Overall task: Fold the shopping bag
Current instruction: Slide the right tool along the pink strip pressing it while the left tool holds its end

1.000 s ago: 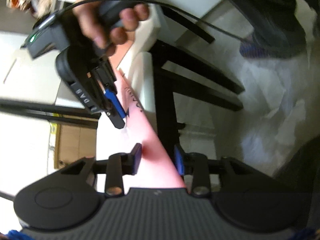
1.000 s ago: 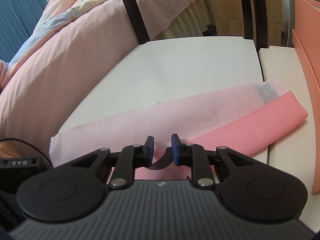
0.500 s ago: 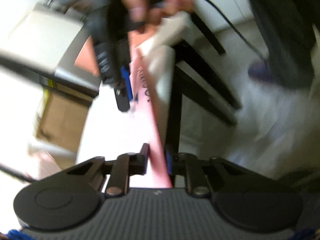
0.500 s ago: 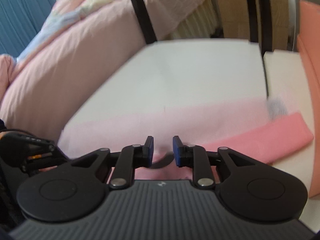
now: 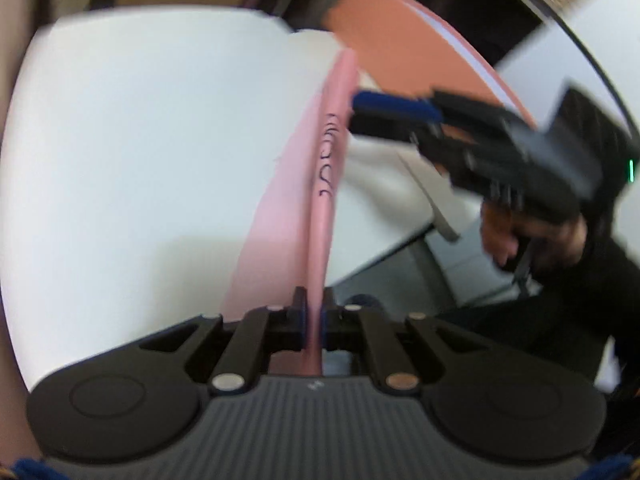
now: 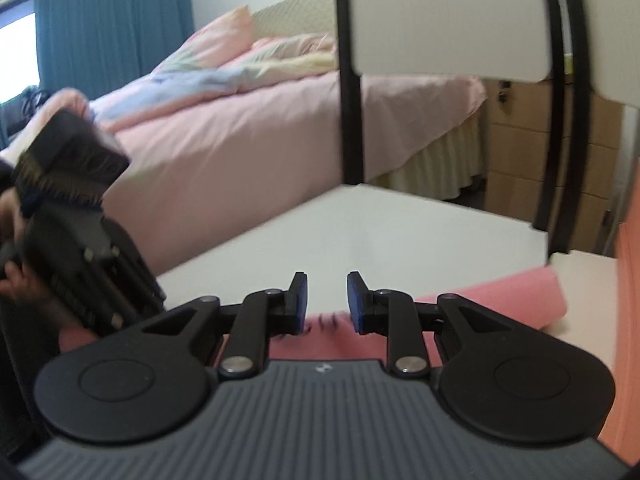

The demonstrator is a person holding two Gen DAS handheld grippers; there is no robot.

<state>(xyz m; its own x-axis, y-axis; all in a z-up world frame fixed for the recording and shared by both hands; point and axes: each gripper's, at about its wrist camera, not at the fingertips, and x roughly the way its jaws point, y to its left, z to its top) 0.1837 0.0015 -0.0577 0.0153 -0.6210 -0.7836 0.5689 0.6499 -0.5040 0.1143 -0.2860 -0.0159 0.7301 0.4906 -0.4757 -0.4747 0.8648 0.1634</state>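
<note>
— Between your left tongs (image 5: 314, 320) the pink shopping bag (image 5: 298, 216) is being pinched at its near edge, the jaws closed tight on it. You are lifting that edge so the cloth is standing up off the white table (image 5: 140, 140).

— And my right tongs (image 6: 323, 302)?

— They are standing slightly apart just above the bag, with lettered cloth showing below the gap; whether the pads are touching it, I cannot tell.

— How far along am I?

— By my reading, midway. You are already working with a long narrow strip, so the lengthwise folds are looking done. The strip is running across the table toward the orange board (image 5: 404, 40), its far end lying flat. You are probably carrying the near end over; the crosswise folds and the pressing flat are still waiting.
</note>
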